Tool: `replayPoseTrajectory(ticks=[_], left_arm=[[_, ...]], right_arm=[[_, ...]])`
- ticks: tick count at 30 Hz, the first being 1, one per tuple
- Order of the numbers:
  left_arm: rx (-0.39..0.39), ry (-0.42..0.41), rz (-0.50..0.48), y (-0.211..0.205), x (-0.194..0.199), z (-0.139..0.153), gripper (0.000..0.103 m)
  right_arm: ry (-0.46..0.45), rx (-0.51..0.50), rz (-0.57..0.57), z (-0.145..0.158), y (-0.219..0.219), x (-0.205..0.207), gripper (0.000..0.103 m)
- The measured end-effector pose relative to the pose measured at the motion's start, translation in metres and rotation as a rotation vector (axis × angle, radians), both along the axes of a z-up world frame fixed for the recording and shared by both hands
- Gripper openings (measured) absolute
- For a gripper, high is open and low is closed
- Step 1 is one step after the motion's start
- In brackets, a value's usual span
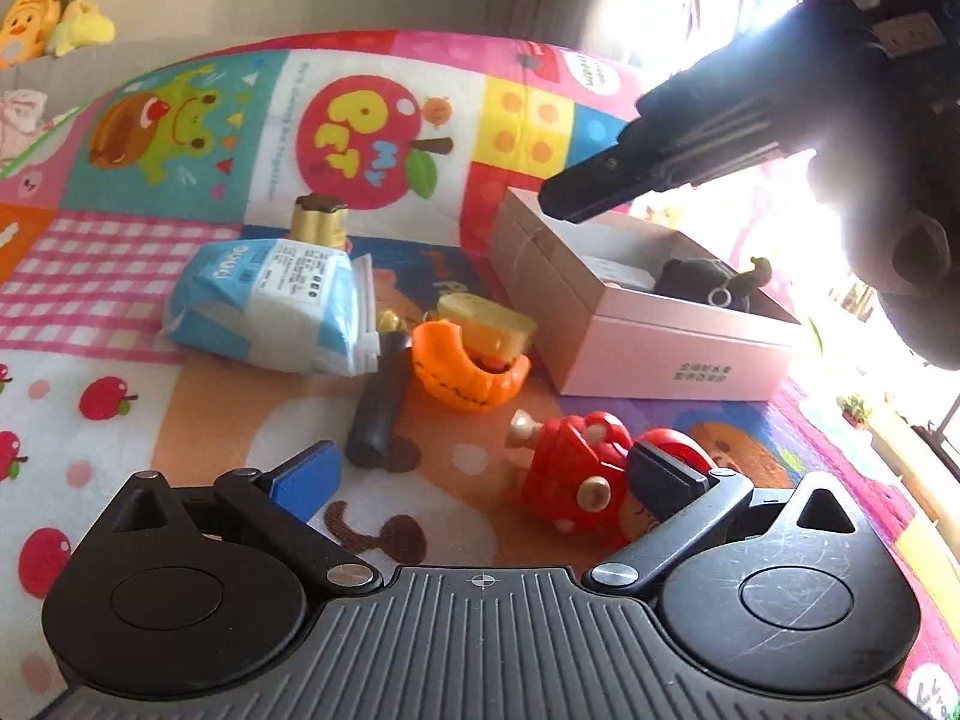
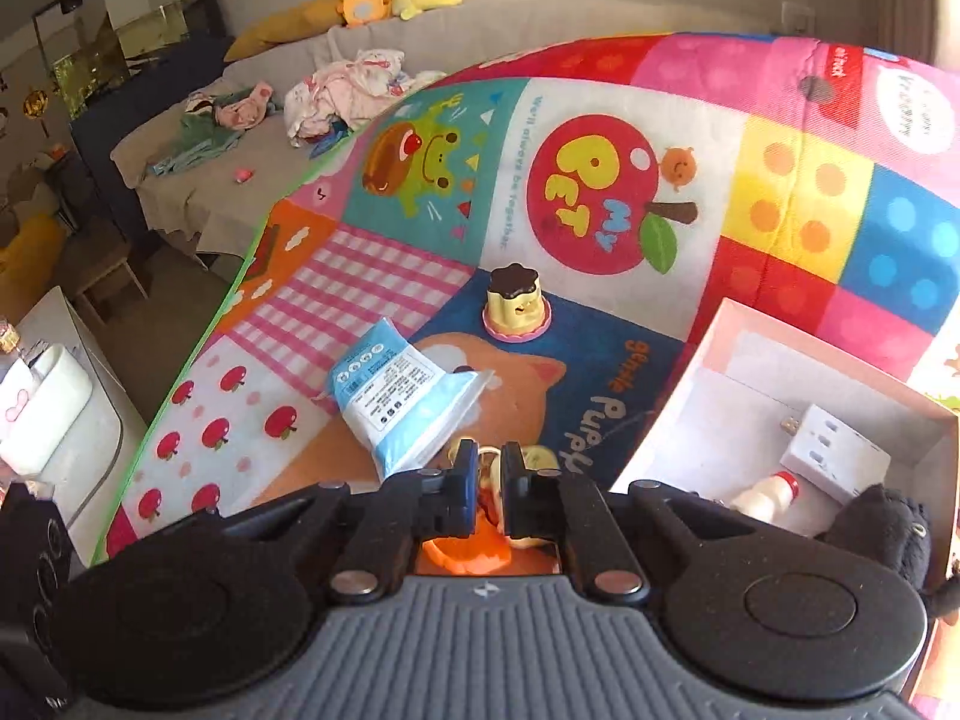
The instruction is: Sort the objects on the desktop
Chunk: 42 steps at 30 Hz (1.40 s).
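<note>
My left gripper is open low over the colourful mat. A red mushroom toy lies on its side between the fingers, close to the right one. Beyond it lie an orange pumpkin toy, a yellow toy, a black cylinder, a blue-and-white tissue pack and a pudding toy. My right gripper is shut with nothing in it. In the left wrist view the right gripper hangs above the far left corner of the pink box.
The pink box holds a white adapter, a small white bottle and a black plush. The mat's left edge drops off toward a sofa with clothes and plush toys. Strong window glare fills the right of the left wrist view.
</note>
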<state>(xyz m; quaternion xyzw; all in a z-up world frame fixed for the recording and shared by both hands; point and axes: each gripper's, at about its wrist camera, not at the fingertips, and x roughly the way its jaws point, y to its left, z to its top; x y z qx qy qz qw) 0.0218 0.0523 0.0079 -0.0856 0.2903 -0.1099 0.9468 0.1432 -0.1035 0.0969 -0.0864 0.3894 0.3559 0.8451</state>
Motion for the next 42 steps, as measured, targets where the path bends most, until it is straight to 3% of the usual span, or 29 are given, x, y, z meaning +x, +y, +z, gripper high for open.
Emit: replayPoseTrajectory(ticks=[2, 4, 5, 9, 12, 15, 20, 23, 24, 25, 26, 33, 35, 37, 42], left_arm=[[0.002, 0.011, -0.016, -0.003, -0.001, -0.001, 0.103], [0.014, 0.025, -0.047, -0.007, -0.005, -0.002, 0.103], [0.026, 0.025, -0.057, -0.008, -0.007, -0.001, 0.103], [0.063, 0.037, 0.051, 0.005, -0.009, 0.004, 0.103], [0.03, 0.042, 0.17, 0.026, 0.0, 0.012, 0.103], [-0.018, 0.041, 0.211, 0.032, 0.007, 0.018, 0.103], [-0.033, 0.039, 0.219, 0.025, 0.01, 0.024, 0.103], [-0.022, 0.041, 0.216, 0.02, 0.01, 0.023, 0.103], [-0.021, 0.045, 0.215, 0.019, 0.01, 0.023, 0.103], [-0.019, 0.048, 0.21, 0.018, 0.01, 0.022, 0.103], [-0.019, 0.049, 0.201, 0.017, 0.01, 0.021, 0.103], [-0.01, 0.057, 0.05, -0.002, 0.008, 0.014, 0.103], [0.004, 0.063, -0.014, -0.013, 0.01, 0.01, 0.103], [0.013, 0.071, -0.07, -0.025, 0.012, 0.006, 0.103], [-0.026, 0.073, -0.25, -0.064, 0.012, 0.006, 0.103]], right_arm=[[-0.005, -0.013, -0.005, -0.014, -0.012, -0.013, 0.016], [-0.032, -0.022, -0.015, -0.029, -0.023, -0.03, 0.048], [-0.055, -0.027, -0.022, -0.036, -0.028, -0.038, 0.054], [-0.051, -0.008, -0.026, -0.055, -0.049, -0.059, 0.068], [-0.027, 0.042, -0.007, -0.066, -0.055, -0.072, 0.078], [-0.061, 0.08, 0.0, -0.074, -0.044, -0.083, 0.089], [-0.139, 0.026, 0.113, -0.082, -0.01, -0.101, 0.088], [-0.103, 0.038, 0.142, -0.083, -0.009, -0.102, 0.06], [-0.093, 0.037, 0.131, -0.083, -0.012, -0.101, 0.042], [-0.091, 0.033, 0.107, -0.083, -0.015, -0.099, 0.032], [-0.09, 0.026, 0.078, -0.083, -0.02, -0.096, 0.031], [-0.118, -0.051, -0.147, -0.081, -0.078, -0.076, 0.033], [-0.117, -0.037, -0.188, -0.077, -0.094, -0.072, 0.043], [-0.128, -0.01, -0.242, -0.07, -0.11, -0.071, 0.06], [-0.172, 0.056, -0.336, -0.048, -0.137, -0.071, 0.075]])
